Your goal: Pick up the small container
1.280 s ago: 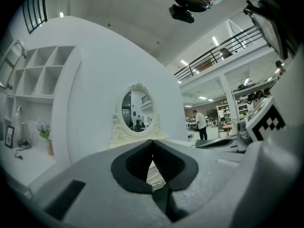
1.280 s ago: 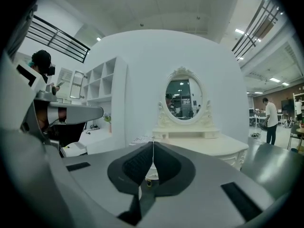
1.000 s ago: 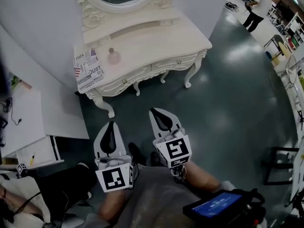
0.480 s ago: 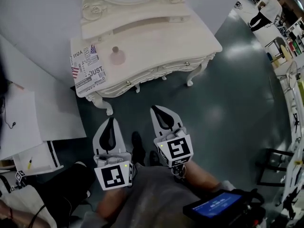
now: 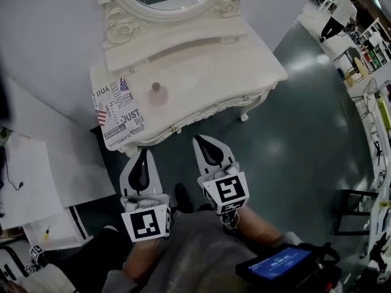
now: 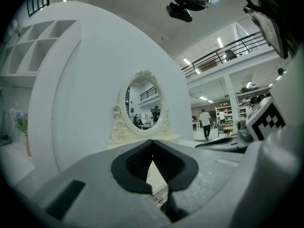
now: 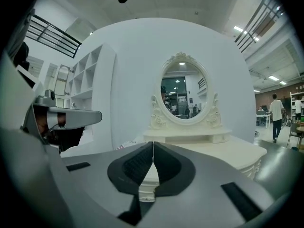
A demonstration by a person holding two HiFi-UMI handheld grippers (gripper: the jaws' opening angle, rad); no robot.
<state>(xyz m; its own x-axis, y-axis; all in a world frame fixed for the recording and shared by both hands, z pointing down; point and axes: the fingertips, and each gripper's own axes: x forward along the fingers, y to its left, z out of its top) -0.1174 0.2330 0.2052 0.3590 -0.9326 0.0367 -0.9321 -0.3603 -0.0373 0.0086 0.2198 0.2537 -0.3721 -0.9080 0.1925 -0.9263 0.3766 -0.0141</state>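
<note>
Left gripper (image 5: 144, 154): jaws pressed together, nothing between them. Right gripper (image 5: 198, 143): jaws likewise closed, empty. The small container (image 5: 157, 94), apparently a pink lidded jar, stands on the white dressing table (image 5: 232, 60), at 12 o'clock from the left gripper and well apart. A printed sheet (image 5: 119, 112) lies at its 8 o'clock.

The desk (image 5: 214, 66) looks like cream-painted wood, smooth with a soft sheen. The floor (image 5: 305, 139) is dark and glossy, mirroring lamps. The small container (image 5: 157, 94) seems pinkish and translucent. The left tongs (image 6: 152, 151) and right tongs (image 7: 153, 153) are matt grey plastic with black ribbed pads (image 6: 138, 163).
</note>
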